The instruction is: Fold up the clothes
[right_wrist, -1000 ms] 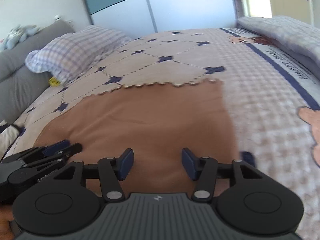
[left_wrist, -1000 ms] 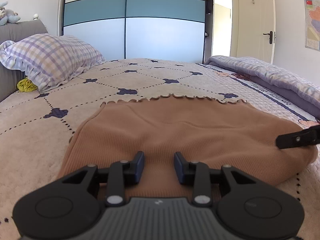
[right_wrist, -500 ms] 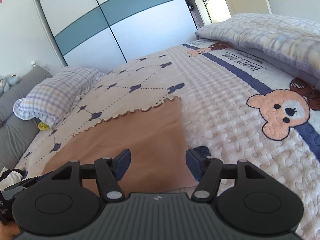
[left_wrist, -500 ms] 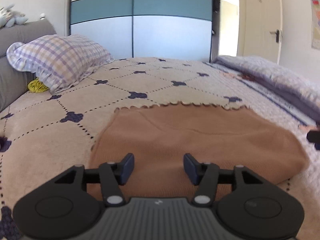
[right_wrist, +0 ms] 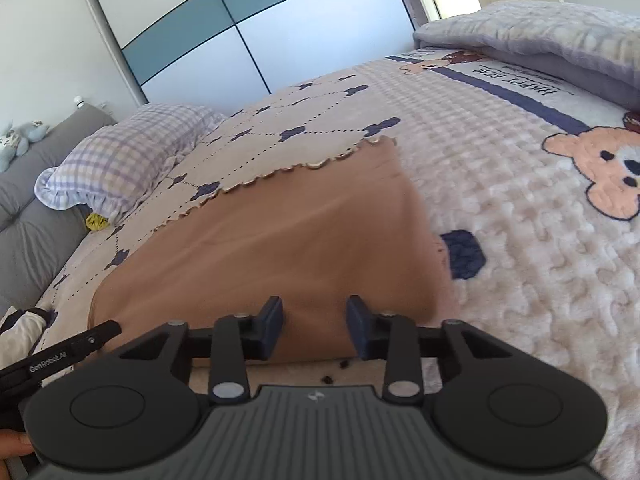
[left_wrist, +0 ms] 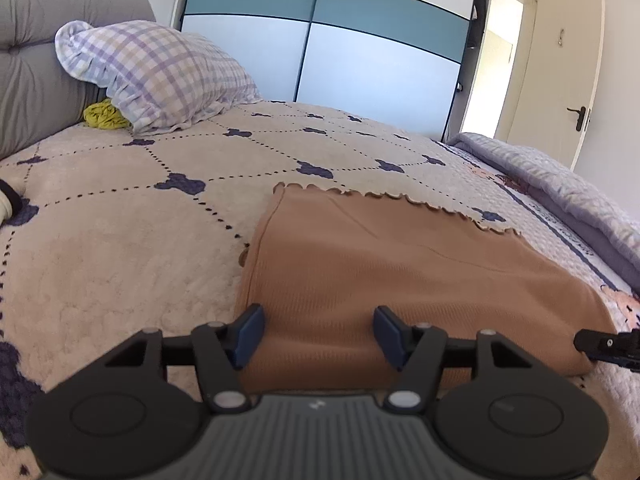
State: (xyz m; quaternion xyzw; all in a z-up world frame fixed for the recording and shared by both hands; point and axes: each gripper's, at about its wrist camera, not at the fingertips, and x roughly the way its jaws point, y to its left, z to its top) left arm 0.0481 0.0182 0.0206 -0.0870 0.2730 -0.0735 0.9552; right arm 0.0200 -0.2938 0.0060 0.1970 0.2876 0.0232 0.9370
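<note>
A tan ribbed garment (left_wrist: 400, 272) with a scalloped far hem lies folded flat on the bed; it also shows in the right wrist view (right_wrist: 280, 248). My left gripper (left_wrist: 318, 330) is open over the garment's near left edge, holding nothing. My right gripper (right_wrist: 315, 327) is open over the near right edge, its jaws narrower, holding nothing. The right gripper's tip shows at the right of the left wrist view (left_wrist: 608, 346). The left gripper's finger shows at the left of the right wrist view (right_wrist: 60, 354).
A checked pillow (left_wrist: 160, 76) and a yellow cloth (left_wrist: 104, 116) lie by the grey headboard (left_wrist: 36, 92). A folded lilac quilt (right_wrist: 540, 44) lies along the bed's right side. A wardrobe (left_wrist: 320, 40) and a door (left_wrist: 576, 80) stand beyond.
Both grippers have drawn back to the garment's near edge and turned outward. The left jaws opened wider; the right jaws narrowed a little.
</note>
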